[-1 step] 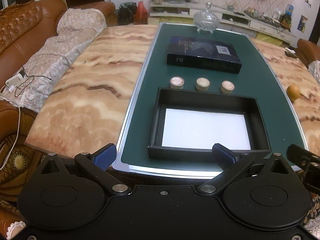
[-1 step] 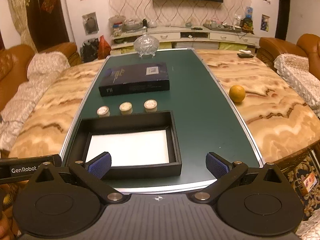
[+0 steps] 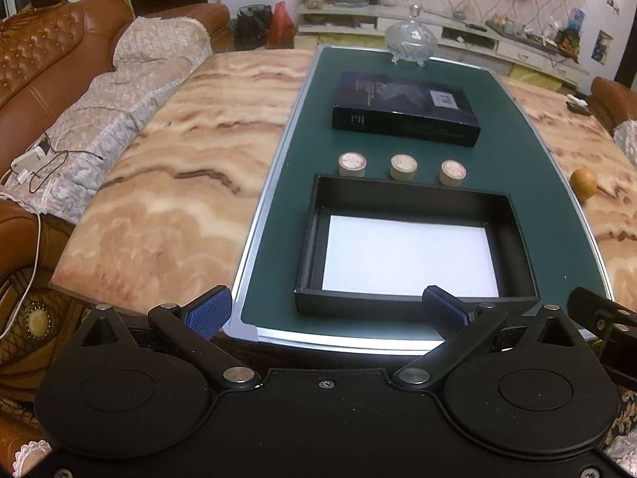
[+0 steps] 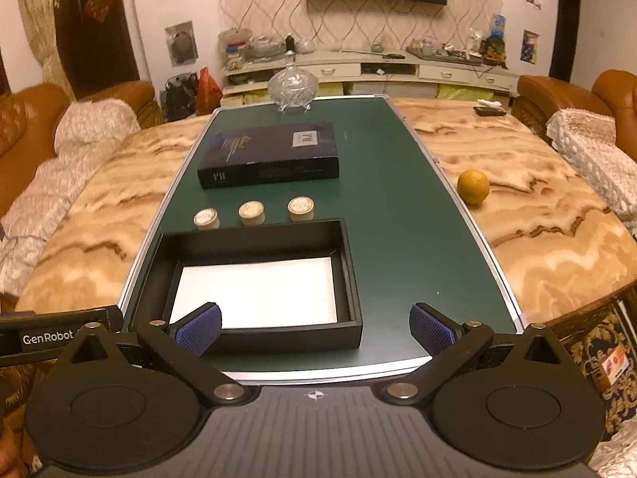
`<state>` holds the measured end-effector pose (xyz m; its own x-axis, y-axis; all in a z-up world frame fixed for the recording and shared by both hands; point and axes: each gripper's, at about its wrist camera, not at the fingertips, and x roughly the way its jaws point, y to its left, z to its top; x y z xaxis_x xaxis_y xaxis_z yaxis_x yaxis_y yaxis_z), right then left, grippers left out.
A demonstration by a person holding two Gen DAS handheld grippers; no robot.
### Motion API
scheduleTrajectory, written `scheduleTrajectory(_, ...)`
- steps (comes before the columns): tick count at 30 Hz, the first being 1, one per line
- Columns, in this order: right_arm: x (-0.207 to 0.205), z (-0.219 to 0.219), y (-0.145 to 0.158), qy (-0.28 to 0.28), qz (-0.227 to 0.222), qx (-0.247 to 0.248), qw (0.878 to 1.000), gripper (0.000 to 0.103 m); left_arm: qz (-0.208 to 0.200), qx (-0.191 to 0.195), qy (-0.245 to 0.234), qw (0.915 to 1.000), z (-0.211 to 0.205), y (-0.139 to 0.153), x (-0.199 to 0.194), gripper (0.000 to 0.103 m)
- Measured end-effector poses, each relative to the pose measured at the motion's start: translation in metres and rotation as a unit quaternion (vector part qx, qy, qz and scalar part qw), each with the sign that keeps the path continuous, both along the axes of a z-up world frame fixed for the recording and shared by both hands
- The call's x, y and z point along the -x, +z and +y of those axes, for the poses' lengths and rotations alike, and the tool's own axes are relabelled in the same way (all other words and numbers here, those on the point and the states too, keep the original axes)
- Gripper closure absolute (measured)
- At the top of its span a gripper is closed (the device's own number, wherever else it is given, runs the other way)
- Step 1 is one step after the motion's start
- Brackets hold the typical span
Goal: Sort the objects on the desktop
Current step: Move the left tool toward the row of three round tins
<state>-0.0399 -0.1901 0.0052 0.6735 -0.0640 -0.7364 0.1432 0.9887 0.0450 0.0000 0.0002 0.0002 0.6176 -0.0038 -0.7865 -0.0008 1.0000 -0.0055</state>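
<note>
Both my grippers wait wide open, holding nothing.

My left gripper [image 3: 326,310] and right gripper [image 4: 316,328] hover near the black tray [image 4: 354,279]; three small round tins [image 4: 251,212] sit just beyond it on the green mat [image 4: 398,219].

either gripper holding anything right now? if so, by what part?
Nothing held. Left gripper and right gripper are both wide open, fingers bare, hovering short of the black tray.
</note>
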Motion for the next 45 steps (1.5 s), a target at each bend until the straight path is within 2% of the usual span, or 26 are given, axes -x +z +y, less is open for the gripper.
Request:
scheduleTrajectory(4, -0.004, -0.002, 0.000, -0.007, -0.005, -0.018, 1.000, 0.000, 0.004, -0.004, 0.000, 1.0000, 0.002, 0.000, -0.001, 0.000)
scheduleTrajectory(7, -0.008, 0.011, -0.003, 0.005, -0.008, 0.011, 1.000, 0.000, 0.001, -0.004, 0.000, 1.0000, 0.001, 0.001, 0.007, 0.000)
scheduleTrajectory(9, 0.002, 0.010, -0.003, 0.017, -0.020, 0.002, 1.000, 0.000, 0.003, -0.004, -0.001, 1.0000, 0.002, -0.001, 0.009, 0.000)
scheduleTrajectory(16, 0.006, 0.015, -0.007, 0.019, -0.005, -0.003, 1.000, 0.000, 0.019, -0.010, -0.005, 0.9998, -0.002, -0.004, 0.008, 0.000)
scheduleTrajectory(45, 0.003, 0.019, -0.007, 0.030, -0.013, -0.018, 0.999, 0.000, 0.029, -0.018, -0.004, 0.9994, 0.002, -0.009, 0.008, 0.000)
